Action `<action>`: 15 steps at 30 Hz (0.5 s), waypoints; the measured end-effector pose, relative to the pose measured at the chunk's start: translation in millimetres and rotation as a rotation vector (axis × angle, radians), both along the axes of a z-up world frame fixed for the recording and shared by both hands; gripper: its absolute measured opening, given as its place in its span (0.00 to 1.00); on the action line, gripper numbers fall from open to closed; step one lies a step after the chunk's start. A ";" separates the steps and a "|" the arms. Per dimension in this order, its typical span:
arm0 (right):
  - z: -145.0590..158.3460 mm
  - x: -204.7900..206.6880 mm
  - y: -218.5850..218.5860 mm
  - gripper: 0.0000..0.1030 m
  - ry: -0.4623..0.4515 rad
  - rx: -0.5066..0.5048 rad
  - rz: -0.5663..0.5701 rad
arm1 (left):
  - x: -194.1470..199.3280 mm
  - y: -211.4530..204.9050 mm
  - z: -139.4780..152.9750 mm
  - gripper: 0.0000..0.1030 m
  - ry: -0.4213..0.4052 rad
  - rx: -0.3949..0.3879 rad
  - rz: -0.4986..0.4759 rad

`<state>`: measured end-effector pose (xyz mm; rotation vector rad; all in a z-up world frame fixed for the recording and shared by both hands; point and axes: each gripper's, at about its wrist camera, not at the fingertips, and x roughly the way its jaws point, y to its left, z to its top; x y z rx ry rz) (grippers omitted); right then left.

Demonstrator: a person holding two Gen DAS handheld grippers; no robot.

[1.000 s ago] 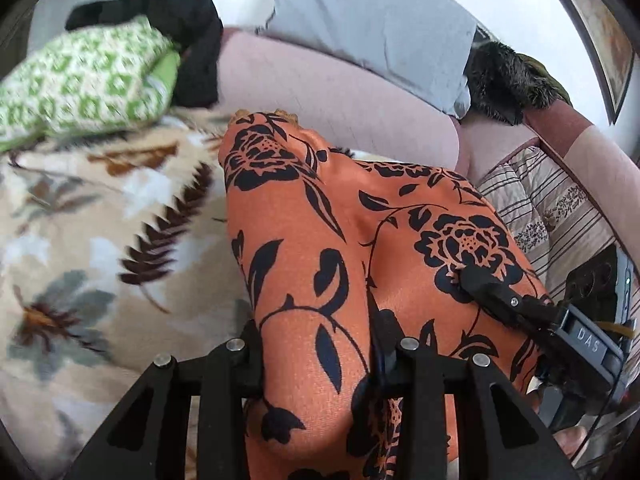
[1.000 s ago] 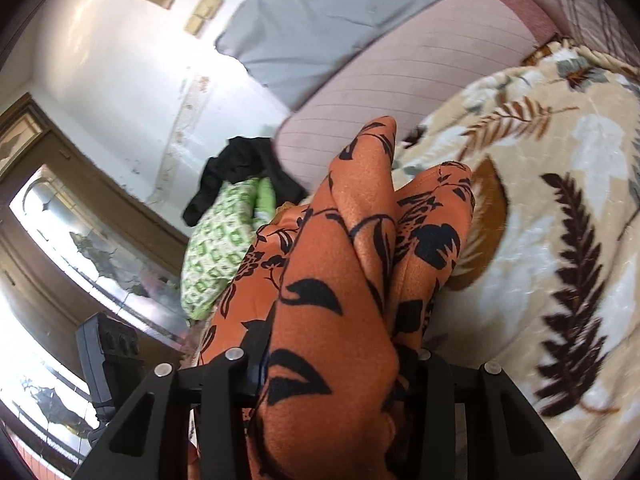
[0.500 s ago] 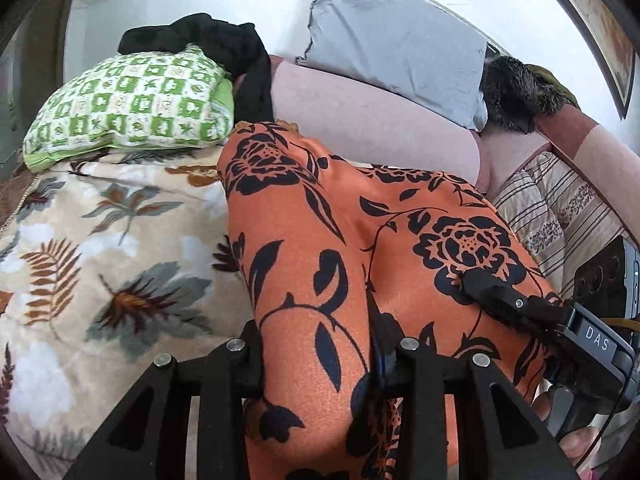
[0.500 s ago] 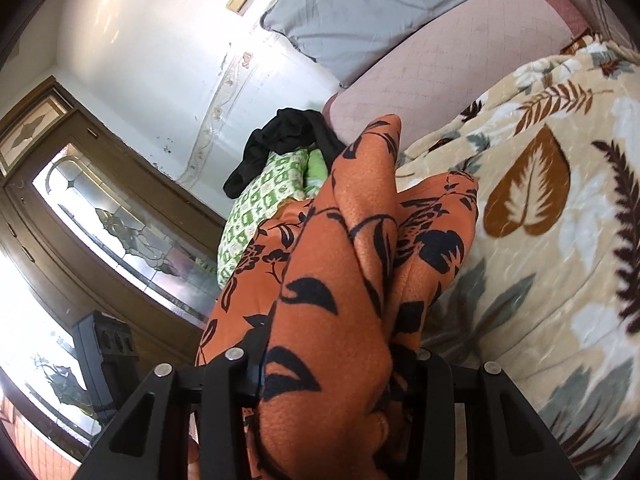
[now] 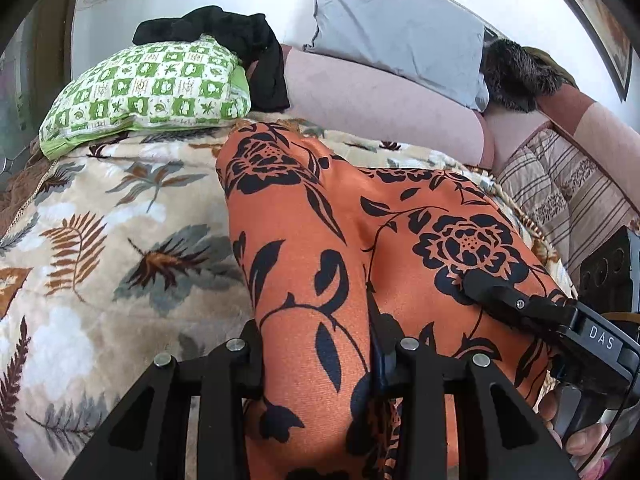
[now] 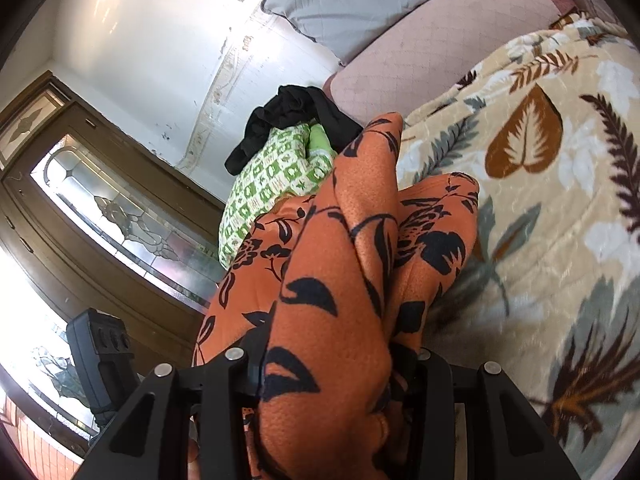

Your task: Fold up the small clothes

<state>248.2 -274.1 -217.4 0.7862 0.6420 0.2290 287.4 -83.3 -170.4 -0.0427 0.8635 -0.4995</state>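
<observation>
A leaf-print blanket (image 5: 100, 240) covers the sofa ahead of both grippers. The orange floral garment (image 5: 320, 240) drapes forward over it, bunched in the left gripper (image 5: 320, 364) and right gripper (image 6: 332, 364). It looks light, limp and slightly slick, so gripping the edges suits best.

Orange floral garment (image 5: 304, 264) carried sideways across the leaf-print blanket (image 5: 100, 248), green checked pillow (image 5: 148, 92) now fully in view, both views swinging toward the door (image 6: 80, 200).
</observation>
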 end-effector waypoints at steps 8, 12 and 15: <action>-23.7 -6.5 9.8 0.42 0.051 -0.002 -0.006 | 0.7 3.3 -19.8 0.37 0.038 0.043 -0.004; -31.4 -2.8 13.8 0.42 0.067 -0.010 0.003 | 1.5 4.3 -22.4 0.37 0.044 0.049 -0.001; -30.6 -1.4 14.2 0.42 0.063 -0.016 0.006 | 2.3 2.4 -21.1 0.37 0.041 0.051 -0.002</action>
